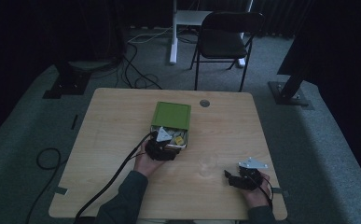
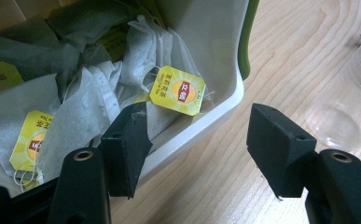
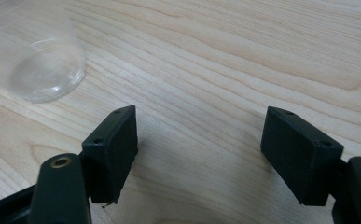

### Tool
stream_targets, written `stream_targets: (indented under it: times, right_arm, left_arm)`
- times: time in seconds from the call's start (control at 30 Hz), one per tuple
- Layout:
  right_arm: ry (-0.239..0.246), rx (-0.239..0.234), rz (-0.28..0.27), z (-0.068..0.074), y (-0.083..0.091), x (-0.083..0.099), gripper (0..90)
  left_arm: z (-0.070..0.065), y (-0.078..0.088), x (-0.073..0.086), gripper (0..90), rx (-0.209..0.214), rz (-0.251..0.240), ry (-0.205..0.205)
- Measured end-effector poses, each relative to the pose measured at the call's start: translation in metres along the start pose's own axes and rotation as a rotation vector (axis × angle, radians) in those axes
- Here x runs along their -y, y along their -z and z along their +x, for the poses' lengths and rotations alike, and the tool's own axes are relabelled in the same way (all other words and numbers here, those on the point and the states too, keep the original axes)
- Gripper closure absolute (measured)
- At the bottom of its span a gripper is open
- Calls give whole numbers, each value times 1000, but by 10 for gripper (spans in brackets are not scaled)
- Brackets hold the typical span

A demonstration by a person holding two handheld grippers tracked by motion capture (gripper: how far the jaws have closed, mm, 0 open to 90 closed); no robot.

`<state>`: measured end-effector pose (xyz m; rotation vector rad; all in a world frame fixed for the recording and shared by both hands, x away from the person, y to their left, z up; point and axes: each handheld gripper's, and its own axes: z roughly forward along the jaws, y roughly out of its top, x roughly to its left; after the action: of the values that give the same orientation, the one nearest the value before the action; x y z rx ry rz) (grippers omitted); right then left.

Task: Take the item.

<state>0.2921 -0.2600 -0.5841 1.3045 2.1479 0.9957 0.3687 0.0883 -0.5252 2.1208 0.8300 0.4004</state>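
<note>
The right gripper, near the table's front right corner, holds its jaws wide over bare wood, gripping nothing. A clear plastic cup stands just beyond it. The left gripper also stands open, one jaw over the white box's near rim, the other outside. Tea bags fill the box, mid-table, its green lid pushed back.
</note>
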Motion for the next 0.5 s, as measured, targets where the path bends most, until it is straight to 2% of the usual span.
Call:
stream_targets:
  times: [0.33,0.5]
  right_arm:
    - [0,0,0,0,0,0,267]
    - [0,0,0,0,0,0,267]
  left_arm:
    - [-3,3,1,400,-1,14,-11]
    - [-5,6,3,403,2,6,-10]
